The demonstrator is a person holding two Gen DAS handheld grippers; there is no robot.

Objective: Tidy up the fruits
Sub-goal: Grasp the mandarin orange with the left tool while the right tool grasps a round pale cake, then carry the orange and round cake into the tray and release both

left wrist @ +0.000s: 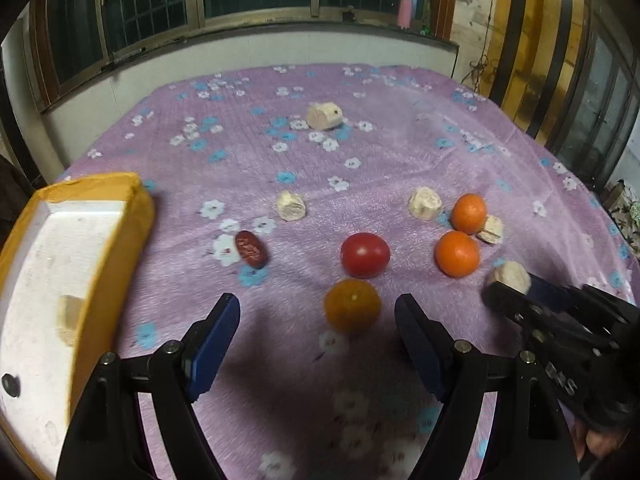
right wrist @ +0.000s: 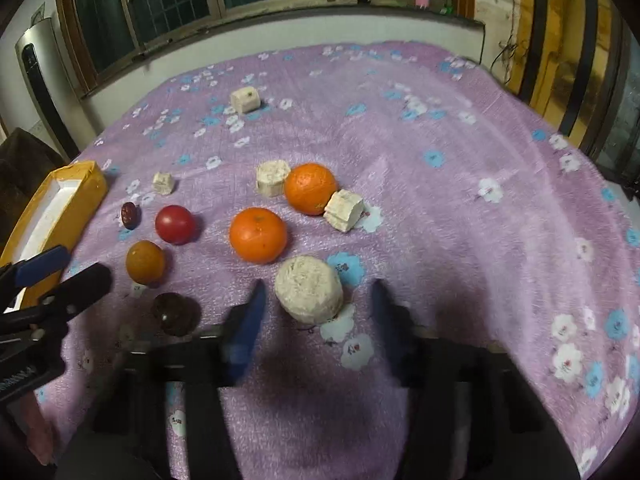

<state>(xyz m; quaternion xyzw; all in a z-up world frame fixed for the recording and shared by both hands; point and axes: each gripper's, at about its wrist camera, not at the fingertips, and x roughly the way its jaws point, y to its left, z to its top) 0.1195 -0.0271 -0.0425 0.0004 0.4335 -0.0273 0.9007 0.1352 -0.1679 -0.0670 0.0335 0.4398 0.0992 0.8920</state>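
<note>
Left gripper (left wrist: 318, 312): jaws wide apart, holding nothing — low over the cloth, with the dull orange just ahead between the blue pads, nearer the right one.
Right gripper (right wrist: 318, 300): jaws spread, gripping nothing; a round pale chunk (right wrist: 309, 294) sits on the cloth between the fingers, and I cannot tell whether they touch it.
Dull orange (left wrist: 352, 306): small, in the gripper's shadow, just in front of the tomato.
Tomato (left wrist: 365, 255): red, mid-cloth, between the date and the near orange.
Date (left wrist: 251, 249): dark red, wrinkled, lying left of the tomato, near the box.
Near orange (left wrist: 457, 254): bright, right of the tomato.
Far orange (left wrist: 469, 212): just behind the near one, a pale chunk touching its right side.
Dark fruit (right wrist: 175, 313): round, brownish red, seen only from the right wrist, in shadow beside the left gripper.
Other pale chunks: one left of the far orange (left wrist: 425, 202), one behind the date (left wrist: 291, 205), one far back alone (left wrist: 324, 116).
Box (left wrist: 112, 240): yellow walls, white inside, at the left edge — one pale chunk (left wrist: 70, 320) lies in it.
Cloth (left wrist: 400, 152): purple with white and blue flowers, covering the whole surface.
Bottle (left wrist: 405, 10): pink, on the windowsill.
</note>
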